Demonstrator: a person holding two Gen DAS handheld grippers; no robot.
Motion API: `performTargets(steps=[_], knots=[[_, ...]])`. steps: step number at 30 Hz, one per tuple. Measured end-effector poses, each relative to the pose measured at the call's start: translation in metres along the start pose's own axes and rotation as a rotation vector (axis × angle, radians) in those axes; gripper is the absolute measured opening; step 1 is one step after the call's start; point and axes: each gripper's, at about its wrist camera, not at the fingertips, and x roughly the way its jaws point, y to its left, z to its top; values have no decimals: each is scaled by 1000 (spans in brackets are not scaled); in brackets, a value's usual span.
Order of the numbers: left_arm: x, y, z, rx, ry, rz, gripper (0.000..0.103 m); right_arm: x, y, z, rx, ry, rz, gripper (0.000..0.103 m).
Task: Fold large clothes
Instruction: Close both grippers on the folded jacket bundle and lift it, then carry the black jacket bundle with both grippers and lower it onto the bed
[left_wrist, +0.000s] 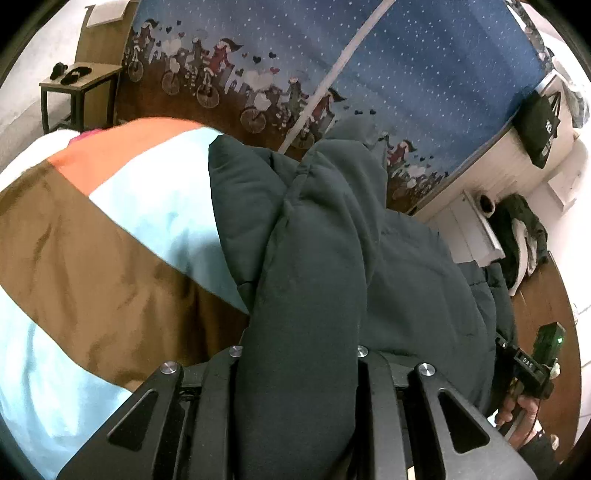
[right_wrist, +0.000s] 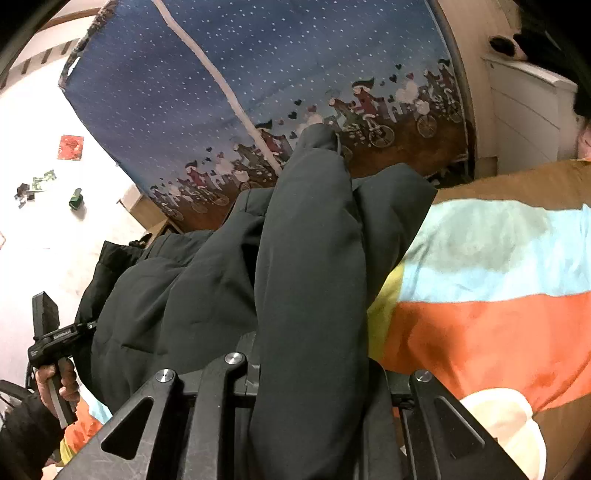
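Around me: a blue curtain (left_wrist: 424, 74) printed with cyclists hangs behind; a small table (left_wrist: 79, 83) stands at the far left.
Underneath: a striped bedspread (left_wrist: 155, 206) in pale blue, brown and orange.
Jacket: my dark padded jacket (left_wrist: 332, 240) is bunched and puffy, lifted above the bedspread, blocking most of the view.
Left gripper (left_wrist: 299, 369): clamped on a jacket fold.
Right gripper (right_wrist: 310, 369): likewise clamped on the jacket.
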Motion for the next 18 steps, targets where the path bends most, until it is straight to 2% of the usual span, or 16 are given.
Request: performTargets(steps=[6, 14, 18], knots=[[23, 12, -18, -18, 64, 19, 17, 9, -13, -17, 8, 43, -31, 20], [33, 23, -28, -17, 77, 39, 18, 24, -36, -37, 49, 65, -44, 21], [38, 25, -34, -8, 85, 65, 22, 30, -43, -41, 65, 86, -68, 26]])
